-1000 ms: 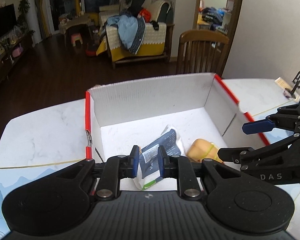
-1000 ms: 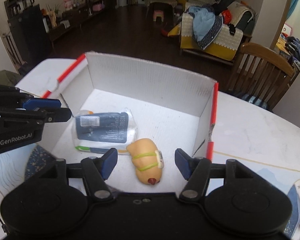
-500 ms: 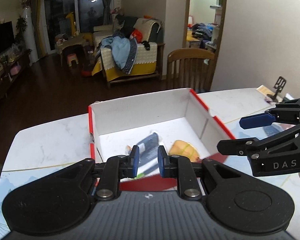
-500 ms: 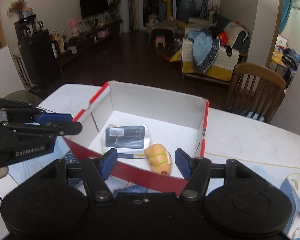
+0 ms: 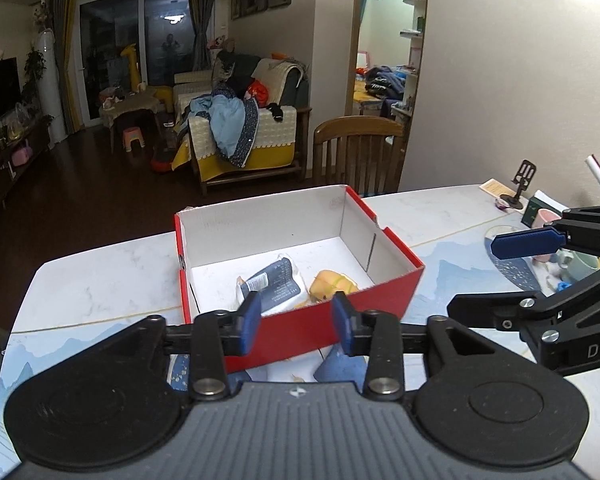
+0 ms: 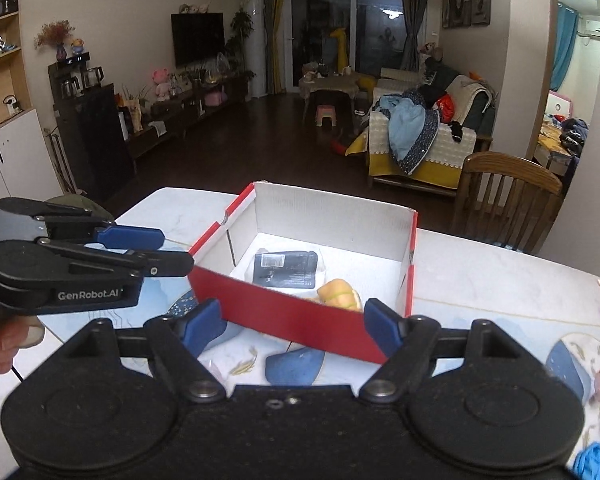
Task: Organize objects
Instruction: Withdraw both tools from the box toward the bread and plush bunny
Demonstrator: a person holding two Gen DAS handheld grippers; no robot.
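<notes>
Retreat is what the left wrist view shows: a second ago the left gripper [image 5: 296, 322] hung low over the box [image 5: 300, 320] with its jaws nearly shut, and now it sits back on the near side with the jaws wider apart and empty. The pouch [image 5: 274, 288] and the bun toy [image 5: 332, 286] lie on the box floor, close together. By my reading both are stowed and the hands are free for whatever comes next. The right gripper [image 5: 540, 276] shows at the right edge, lettered "DA" where the frame cuts it.

In the right wrist view the right gripper [image 6: 294, 330] has also pulled back from the box [image 6: 292, 312]; its jaws are spread wide, holding nothing. The left gripper [image 6: 140, 250] reads "GenRobot.AI". The pouch [image 6: 286, 268] carries a white barcode label, too small to read.
</notes>
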